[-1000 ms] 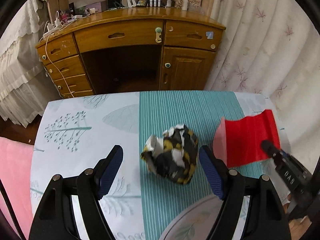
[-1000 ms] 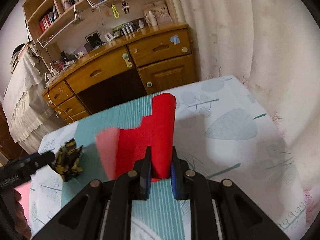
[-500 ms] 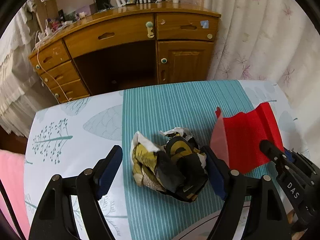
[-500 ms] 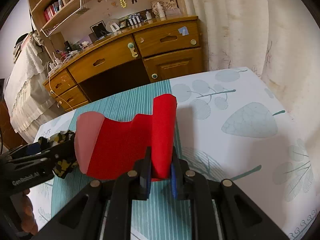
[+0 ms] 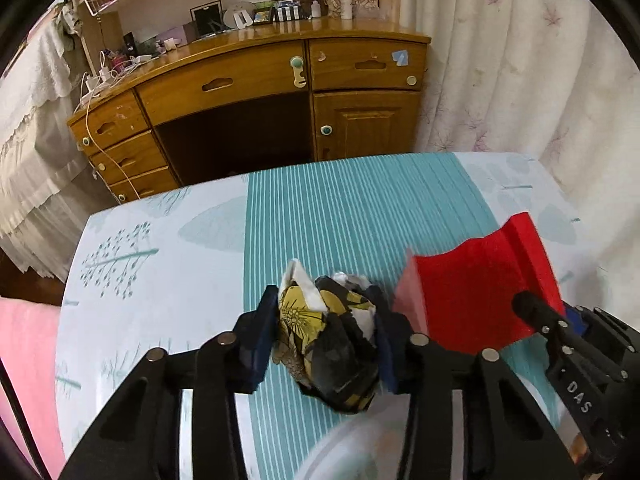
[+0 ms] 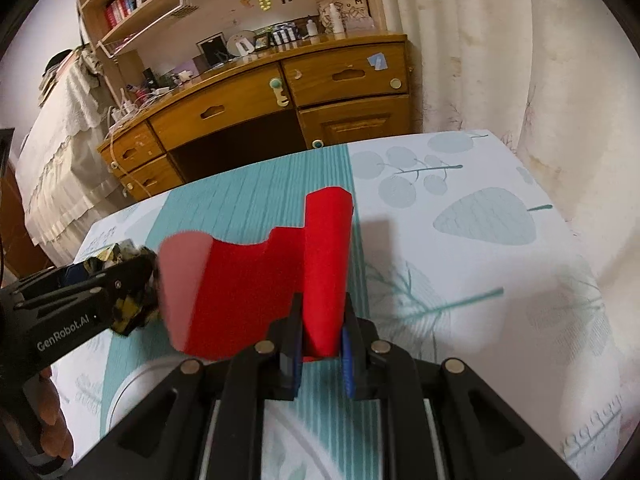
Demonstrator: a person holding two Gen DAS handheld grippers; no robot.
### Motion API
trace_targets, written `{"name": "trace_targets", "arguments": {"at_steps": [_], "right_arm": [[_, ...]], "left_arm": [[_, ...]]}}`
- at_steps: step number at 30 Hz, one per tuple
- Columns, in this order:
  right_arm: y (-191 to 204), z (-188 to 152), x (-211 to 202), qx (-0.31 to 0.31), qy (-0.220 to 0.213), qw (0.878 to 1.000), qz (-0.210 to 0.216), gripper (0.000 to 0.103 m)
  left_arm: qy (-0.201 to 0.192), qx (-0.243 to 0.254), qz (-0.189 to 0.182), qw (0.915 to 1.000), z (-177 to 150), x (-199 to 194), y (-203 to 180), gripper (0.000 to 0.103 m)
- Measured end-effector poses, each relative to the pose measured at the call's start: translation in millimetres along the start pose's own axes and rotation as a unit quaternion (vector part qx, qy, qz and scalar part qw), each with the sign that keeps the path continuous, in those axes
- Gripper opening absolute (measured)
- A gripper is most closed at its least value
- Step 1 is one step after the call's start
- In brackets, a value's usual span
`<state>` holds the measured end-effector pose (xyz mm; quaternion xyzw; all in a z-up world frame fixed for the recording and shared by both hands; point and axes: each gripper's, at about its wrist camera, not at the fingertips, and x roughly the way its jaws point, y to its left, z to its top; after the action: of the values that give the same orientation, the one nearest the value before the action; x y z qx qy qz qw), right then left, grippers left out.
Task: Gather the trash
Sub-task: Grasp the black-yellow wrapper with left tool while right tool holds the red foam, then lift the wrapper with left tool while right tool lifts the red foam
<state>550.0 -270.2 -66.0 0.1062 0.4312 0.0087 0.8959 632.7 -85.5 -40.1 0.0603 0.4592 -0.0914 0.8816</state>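
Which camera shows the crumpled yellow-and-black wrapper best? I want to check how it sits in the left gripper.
The left wrist view: the crumpled wrapper sits centred between the closing pads of the left gripper. The right wrist view shows only a sliver of it behind that gripper's side.

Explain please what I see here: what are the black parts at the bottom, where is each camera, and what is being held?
No robot is here. A person holds a hand tool with two-finger tongs in each hand, and a wide-angle camera sits on each tool, looking forward along its fingers. So the black parts at the bottom are the tool's own fingers.

The left view shows the left tongs closing around a crumpled paper wad, black, yellow and white, which sits between the pads. The right view shows the right tongs shut on a curled red sheet. Each tool also shows at the side of the other's view.

Below is a table with a teal and white leaf-print cloth. Behind it stands a wooden desk.
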Motion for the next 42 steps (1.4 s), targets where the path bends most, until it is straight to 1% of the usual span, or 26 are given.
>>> {"name": "trace_targets", "arguments": {"at_steps": [4, 8, 14, 20, 21, 23, 29, 32, 36, 39, 42], "right_arm": [[8.2, -13.8, -29.0, -0.006, -0.001, 1.000, 0.012, 0.015], [15.7, -31.5, -61.9, -0.009, 0.001, 1.000, 0.024, 0.015], [29.1, -70.7, -126.6, -0.022, 0.004, 0.999, 0.049, 0.014], [46.8, -117.1, -202.2, -0.043, -0.005, 0.996, 0.078, 0.014], [49.2, -127.0, -216.2, -0.045, -0.007, 0.995, 0.084, 0.014], [51.6, -146.4, -240.3, -0.045, -0.008, 0.994, 0.097, 0.014], [62.0, -207.2, -302.8, -0.067, -0.020, 0.991, 0.115, 0.014], [67.2, -238.5, -329.8, -0.085, -0.026, 0.989, 0.120, 0.014], [72.9, -281.5, -354.5, -0.108, -0.027, 0.986, 0.122, 0.014], [75.8, -316.9, -367.8, -0.125, -0.025, 0.985, 0.120, 0.014], [75.3, -353.8, -372.6, -0.138, -0.020, 0.984, 0.111, 0.014]], "left_arm": [[-0.006, 0.016, -0.005, 0.9998, -18.0, -36.0, -3.8, 0.040], [-0.006, 0.031, -0.013, 0.9994, -44.9, -82.9, -5.8, 0.040], [-0.005, 0.055, -0.018, 0.9983, -104.5, -167.6, -6.8, 0.040], [-0.016, 0.068, -0.027, 0.9972, -165.4, -250.8, -13.9, 0.040], [-0.019, 0.070, -0.031, 0.9969, -178.8, -269.3, -15.8, 0.040], [-0.024, 0.073, -0.039, 0.9962, -198.0, -295.1, -18.8, 0.040], [-0.042, 0.089, -0.062, 0.9932, -260.8, -361.7, -29.8, 0.040], [-0.044, 0.094, -0.075, 0.9918, -288.3, -380.0, -34.1, 0.040], [-0.036, 0.081, -0.100, 0.9911, -335.9, -393.5, -33.9, 0.040], [-0.022, 0.068, -0.106, 0.9918, -372.8, -388.3, -33.6, 0.040], [-0.009, 0.053, -0.111, 0.9923, -410.9, -376.5, -33.3, 0.040]]}}
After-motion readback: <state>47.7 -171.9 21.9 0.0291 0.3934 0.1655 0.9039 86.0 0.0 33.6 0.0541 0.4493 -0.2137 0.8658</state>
